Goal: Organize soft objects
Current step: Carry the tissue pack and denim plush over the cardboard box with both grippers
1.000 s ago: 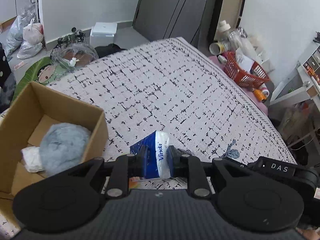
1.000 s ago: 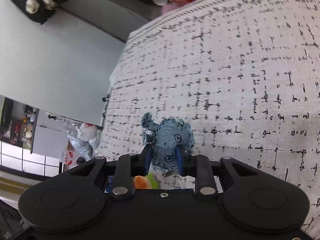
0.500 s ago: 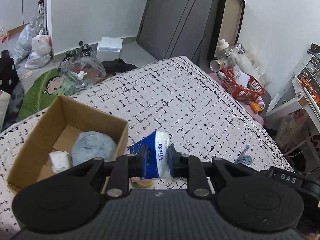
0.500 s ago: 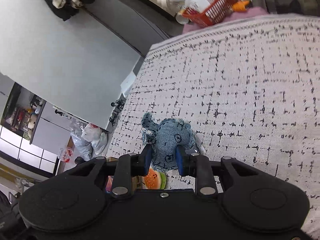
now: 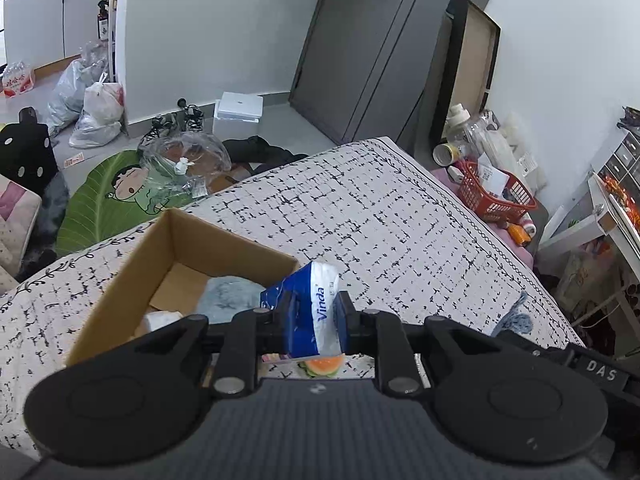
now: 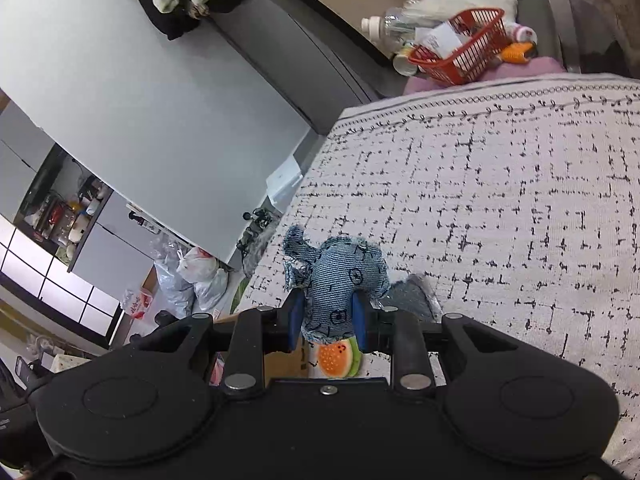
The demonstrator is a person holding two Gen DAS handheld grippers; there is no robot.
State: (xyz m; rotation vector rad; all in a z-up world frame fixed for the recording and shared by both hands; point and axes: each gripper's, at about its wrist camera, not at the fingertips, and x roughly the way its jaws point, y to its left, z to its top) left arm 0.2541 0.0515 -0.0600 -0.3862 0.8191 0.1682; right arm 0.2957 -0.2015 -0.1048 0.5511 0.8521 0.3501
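My left claw [image 5: 314, 316] grips the tissue pack [image 5: 310, 306] beside the box [image 5: 120, 288], which already holds two soft things; my right claw [image 6: 326, 316] clamps the denim toy [image 6: 340, 284]. Burger plush [image 6: 336, 356] remains.

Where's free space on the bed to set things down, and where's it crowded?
Free: the wide stretch of patterned bedspread between the cardboard box and the edge by the red basket. Crowded: the box floor, with a grey fluffy item and a white one, and the near strip with the burger toy.
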